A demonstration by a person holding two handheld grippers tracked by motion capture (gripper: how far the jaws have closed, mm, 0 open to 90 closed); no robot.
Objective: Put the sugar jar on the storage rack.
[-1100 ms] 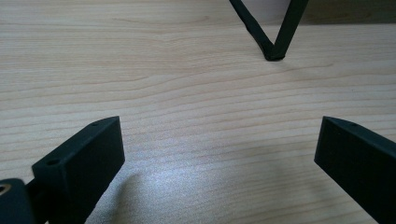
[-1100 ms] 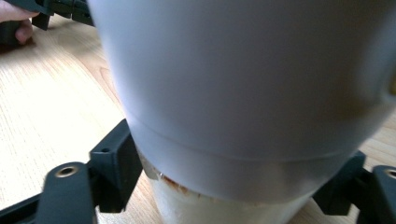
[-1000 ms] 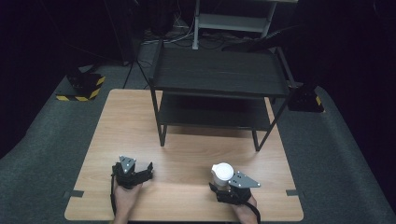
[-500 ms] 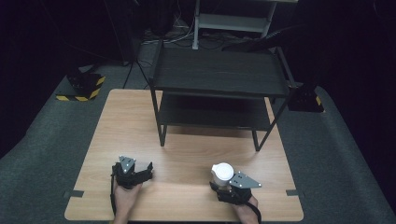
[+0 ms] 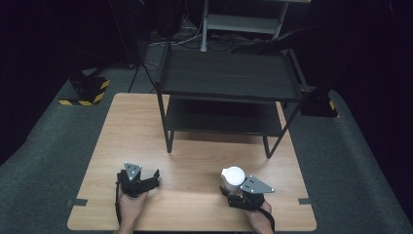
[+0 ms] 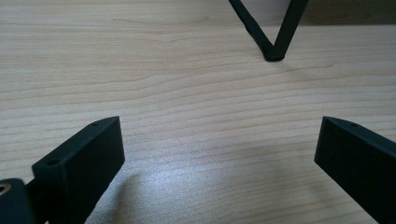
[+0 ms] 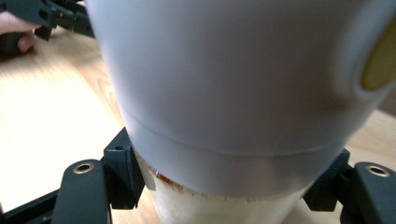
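Note:
A white cup-like container (image 5: 233, 176) stands on the wooden table (image 5: 195, 156) at the front right. My right gripper (image 5: 235, 187) is shut on it. In the right gripper view the white container (image 7: 224, 79) looms close, with a cream lower band and a yellowish spot on its right side, and the black fingers (image 7: 122, 171) press on its base from both sides. My left gripper (image 5: 146, 178) rests at the front left, held by a hand. In its own view the left gripper (image 6: 219, 154) stands open over bare wood with nothing between its jaws.
A black two-tier metal rack (image 5: 229, 78) stands on the far half of the table; one of its legs (image 6: 273, 52) touches down ahead of the left gripper. Dark floor, a yellow-and-black striped block (image 5: 87, 92) and a white shelf unit (image 5: 243, 22) lie beyond the table.

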